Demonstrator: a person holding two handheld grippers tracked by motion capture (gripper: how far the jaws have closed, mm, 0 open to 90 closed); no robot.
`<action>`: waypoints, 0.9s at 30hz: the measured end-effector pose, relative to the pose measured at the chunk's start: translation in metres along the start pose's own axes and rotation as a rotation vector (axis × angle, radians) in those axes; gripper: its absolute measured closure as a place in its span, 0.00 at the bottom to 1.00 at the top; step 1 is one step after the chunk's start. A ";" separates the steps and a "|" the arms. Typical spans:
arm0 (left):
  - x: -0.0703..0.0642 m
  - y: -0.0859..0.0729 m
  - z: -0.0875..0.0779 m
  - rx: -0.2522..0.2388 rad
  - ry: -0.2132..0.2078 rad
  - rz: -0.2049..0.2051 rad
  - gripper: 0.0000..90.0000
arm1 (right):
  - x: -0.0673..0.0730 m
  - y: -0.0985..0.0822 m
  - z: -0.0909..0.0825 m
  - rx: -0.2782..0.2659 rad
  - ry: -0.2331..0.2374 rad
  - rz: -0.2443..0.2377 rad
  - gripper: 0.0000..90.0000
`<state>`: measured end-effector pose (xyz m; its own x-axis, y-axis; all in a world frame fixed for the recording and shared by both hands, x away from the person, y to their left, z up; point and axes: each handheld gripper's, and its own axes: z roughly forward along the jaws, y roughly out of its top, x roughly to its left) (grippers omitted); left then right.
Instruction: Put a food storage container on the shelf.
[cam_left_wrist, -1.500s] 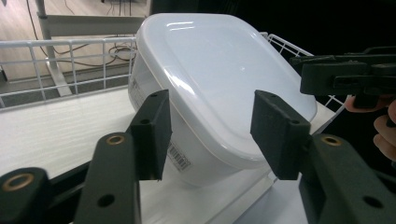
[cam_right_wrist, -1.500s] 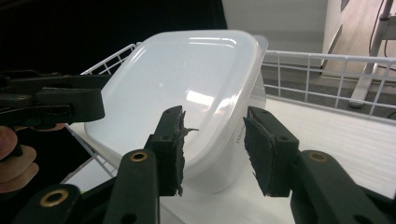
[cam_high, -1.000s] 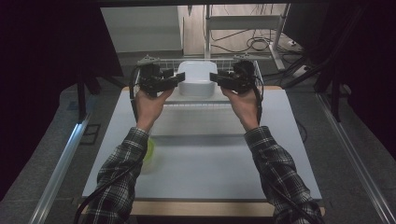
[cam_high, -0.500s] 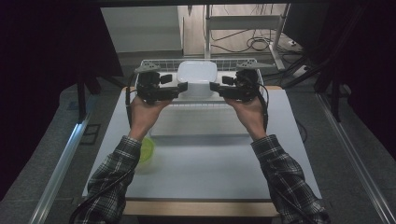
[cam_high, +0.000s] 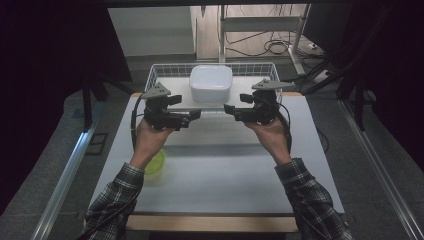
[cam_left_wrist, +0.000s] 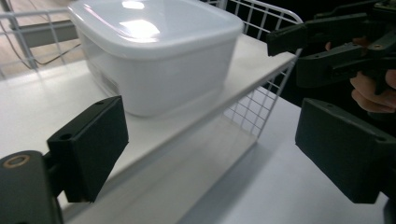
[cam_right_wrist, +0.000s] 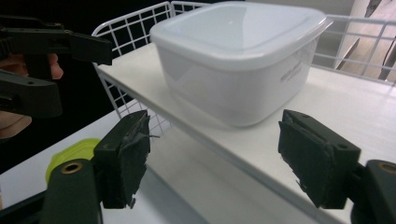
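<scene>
Two items: left hand-held gripper and right hand-held gripper, both spread, empty. White lidded container at twelve o'clock in wire basket. Likely step: approach; next, flank and squeeze its sides.

A translucent white lidded plastic container sits on a white shelf board edged by a white wire basket. The left gripper faces it with black fingers spread wide. At upper right the right gripper hangs, apparently empty, above the white tabletop.

A white table carries a white wire basket at its far edge. A yellow-green round object lies near its left side.
</scene>
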<state>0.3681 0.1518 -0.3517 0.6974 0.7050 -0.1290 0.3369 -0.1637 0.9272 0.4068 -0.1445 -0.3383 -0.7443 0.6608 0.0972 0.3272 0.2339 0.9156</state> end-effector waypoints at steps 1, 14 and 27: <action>-0.002 -0.003 -0.001 0.004 -0.003 0.005 0.09 | 0.001 -0.002 -0.001 0.000 0.003 -0.002 0.27; -0.026 -0.038 -0.013 0.011 -0.007 0.125 0.07 | 0.017 -0.031 -0.017 0.013 0.045 -0.024 0.13; -0.041 -0.076 -0.021 0.034 -0.027 0.148 0.08 | 0.031 -0.069 -0.024 0.074 0.042 -0.100 0.04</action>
<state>0.3010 0.1496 -0.4093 0.7577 0.6526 -0.0019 0.2504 -0.2881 0.9243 0.3472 -0.1577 -0.3892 -0.7987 0.6012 0.0244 0.2906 0.3499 0.8906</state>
